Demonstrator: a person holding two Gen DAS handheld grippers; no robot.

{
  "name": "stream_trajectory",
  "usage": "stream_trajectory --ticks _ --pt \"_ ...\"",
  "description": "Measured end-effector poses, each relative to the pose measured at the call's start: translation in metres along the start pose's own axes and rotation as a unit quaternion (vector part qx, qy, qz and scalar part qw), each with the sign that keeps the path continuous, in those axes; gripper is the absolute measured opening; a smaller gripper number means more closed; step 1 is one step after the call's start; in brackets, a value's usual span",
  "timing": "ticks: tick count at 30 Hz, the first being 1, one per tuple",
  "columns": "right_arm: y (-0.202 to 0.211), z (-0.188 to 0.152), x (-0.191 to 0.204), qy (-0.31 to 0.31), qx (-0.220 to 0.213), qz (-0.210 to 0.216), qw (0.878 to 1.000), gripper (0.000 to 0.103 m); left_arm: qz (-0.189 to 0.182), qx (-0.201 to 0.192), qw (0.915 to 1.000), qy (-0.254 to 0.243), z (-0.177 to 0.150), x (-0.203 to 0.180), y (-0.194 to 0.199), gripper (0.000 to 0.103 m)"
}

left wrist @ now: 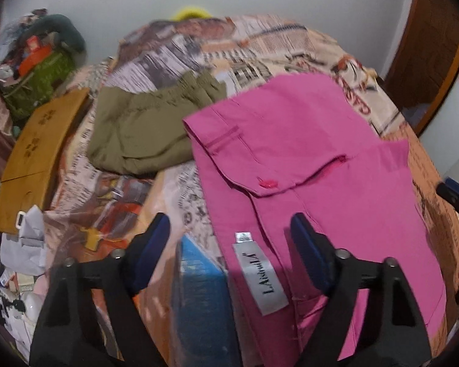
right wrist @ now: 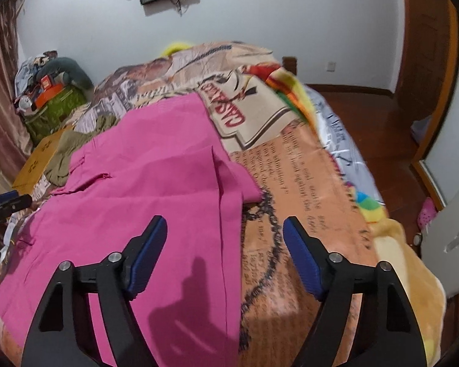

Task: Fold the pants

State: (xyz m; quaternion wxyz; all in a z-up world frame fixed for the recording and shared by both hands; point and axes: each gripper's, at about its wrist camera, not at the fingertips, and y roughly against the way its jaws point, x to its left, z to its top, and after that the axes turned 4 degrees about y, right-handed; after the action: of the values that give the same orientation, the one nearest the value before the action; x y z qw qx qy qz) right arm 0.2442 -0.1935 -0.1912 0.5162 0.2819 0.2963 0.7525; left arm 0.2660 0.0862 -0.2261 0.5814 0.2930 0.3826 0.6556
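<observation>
Pink pants [left wrist: 321, 165] lie spread on the printed bedspread, waistband turned over, showing a pink button [left wrist: 267, 183] and a white label [left wrist: 260, 275]. My left gripper [left wrist: 231, 223] hovers above the pants' left edge near the label, jaws apart, nothing between them. In the right wrist view the pink pants [right wrist: 137, 183] cover the left half of the bed. My right gripper [right wrist: 225, 226] hangs over their right edge, open and empty, its shadow falling on the cloth. The other gripper's tip [right wrist: 6, 203] shows at the far left.
Olive-green pants [left wrist: 143, 128] lie bunched behind the pink pair. A brown cardboard box [left wrist: 36, 156] and a pile of bags [left wrist: 39, 70] stand at the bed's left. A blue packet [left wrist: 202, 299] lies near the front. Wooden floor [right wrist: 382, 128] and a door lie to the right.
</observation>
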Motion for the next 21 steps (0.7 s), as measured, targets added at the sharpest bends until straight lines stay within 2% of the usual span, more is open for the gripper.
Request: stream_trajectory --ticks 1,6,13,15,21 --pt "-0.006 0.002 0.000 -0.001 0.005 0.006 1.000 0.067 -0.007 0.009 0.9999 -0.005 0.001 -0.002 -0.005 0.069" --pt "-0.039 0.015 0.002 -0.002 0.025 0.035 0.999 0.051 -0.040 0.043 0.9981 -0.014 0.004 -0.012 -0.021 0.064" --pt "-0.073 0.023 0.007 0.006 0.054 0.063 0.997 0.045 -0.079 0.074 0.9941 -0.001 0.009 -0.016 -0.041 0.062" --pt "-0.083 0.022 0.008 0.009 0.069 0.069 0.995 0.034 -0.083 0.076 0.9937 -0.002 0.010 -0.017 -0.043 0.061" --pt "-0.096 0.017 0.008 0.009 0.089 0.077 0.993 0.018 -0.063 0.062 0.9957 -0.026 0.007 -0.024 -0.043 0.057"
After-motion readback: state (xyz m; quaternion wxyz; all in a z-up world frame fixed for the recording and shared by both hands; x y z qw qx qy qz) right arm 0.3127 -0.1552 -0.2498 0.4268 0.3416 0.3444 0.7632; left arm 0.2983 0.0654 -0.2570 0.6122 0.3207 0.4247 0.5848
